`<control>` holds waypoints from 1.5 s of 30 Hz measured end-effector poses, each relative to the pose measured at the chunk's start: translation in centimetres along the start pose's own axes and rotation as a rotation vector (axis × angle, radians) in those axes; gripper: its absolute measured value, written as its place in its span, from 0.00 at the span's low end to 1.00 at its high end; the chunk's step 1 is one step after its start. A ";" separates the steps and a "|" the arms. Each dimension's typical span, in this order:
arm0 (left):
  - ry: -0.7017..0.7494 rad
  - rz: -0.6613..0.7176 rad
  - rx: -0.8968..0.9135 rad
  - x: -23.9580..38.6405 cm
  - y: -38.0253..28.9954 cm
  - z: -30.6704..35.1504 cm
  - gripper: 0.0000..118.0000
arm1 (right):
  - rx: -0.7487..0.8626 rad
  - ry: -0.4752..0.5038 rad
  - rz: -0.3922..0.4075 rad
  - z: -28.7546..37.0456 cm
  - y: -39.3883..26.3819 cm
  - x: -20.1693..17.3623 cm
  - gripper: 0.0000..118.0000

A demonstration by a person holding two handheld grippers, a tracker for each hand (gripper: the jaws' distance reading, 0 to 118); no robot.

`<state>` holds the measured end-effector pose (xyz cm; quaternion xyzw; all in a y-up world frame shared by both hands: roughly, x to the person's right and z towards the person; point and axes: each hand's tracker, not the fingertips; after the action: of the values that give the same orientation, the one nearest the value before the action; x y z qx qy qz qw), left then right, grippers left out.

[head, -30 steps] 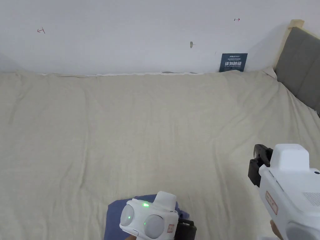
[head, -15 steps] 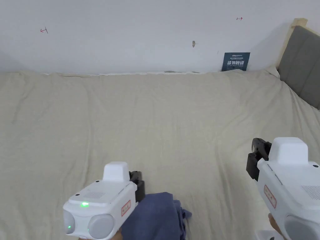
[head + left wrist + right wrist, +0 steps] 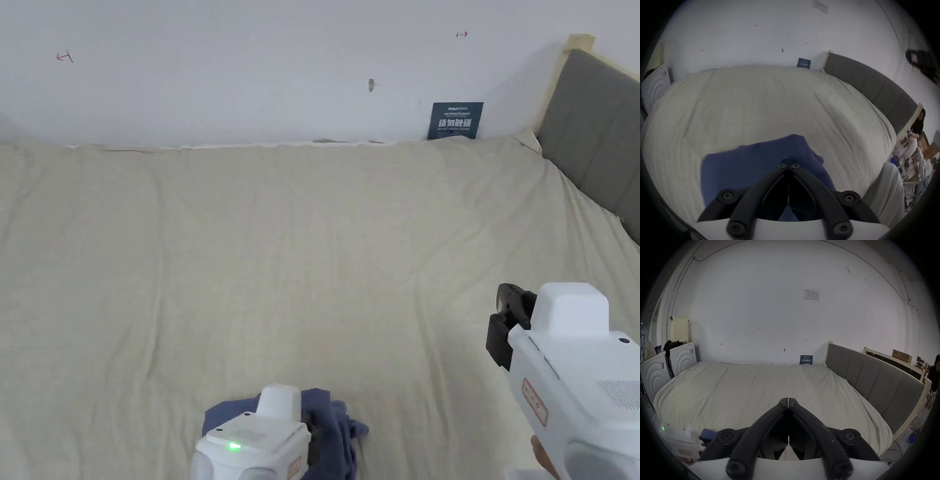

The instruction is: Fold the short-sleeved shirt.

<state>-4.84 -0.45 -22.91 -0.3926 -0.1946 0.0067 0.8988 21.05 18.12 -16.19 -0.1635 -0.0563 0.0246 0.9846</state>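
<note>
The blue shirt (image 3: pixel 337 425) lies bunched at the near edge of the bed (image 3: pixel 312 250), the left tool (image 3: pixel 788 165) over it with jaws closed on nothing, the right tool (image 3: pixel 788 402) also closed and empty, well to the right of the shirt, so a careless grab may catch several layers together.

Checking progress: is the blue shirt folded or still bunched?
Bunched: the blue shirt lies in a rumpled heap at the bed's near edge, under the left gripper.

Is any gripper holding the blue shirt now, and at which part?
No. Both the left gripper and right gripper are shut on nothing; the shirt lies bunched on the bed.
</note>
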 end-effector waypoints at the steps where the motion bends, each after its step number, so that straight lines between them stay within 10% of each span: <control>1: 0.003 -0.011 -0.010 0.6 -0.2 -0.5 0.00 | 0.000 -0.006 -0.001 0.0 -0.1 0.2 0.01; 15: 0.012 -0.077 -0.027 2.5 -1.5 -1.3 0.00 | -0.023 -0.019 -0.025 0.0 -0.7 0.5 0.01; 21: -0.010 -0.067 0.244 1.5 3.7 6.1 0.00 | 0.010 0.005 -0.021 0.6 0.2 -0.6 0.01; 45: 0.464 -0.026 0.676 -13.0 8.3 20.8 0.00 | 0.174 0.074 0.009 2.9 2.8 -5.9 0.01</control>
<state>-23.09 17.76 -20.51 -0.0637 0.0213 -0.0299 0.9973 14.74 21.30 -14.97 -0.0784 -0.0169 0.0277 0.9964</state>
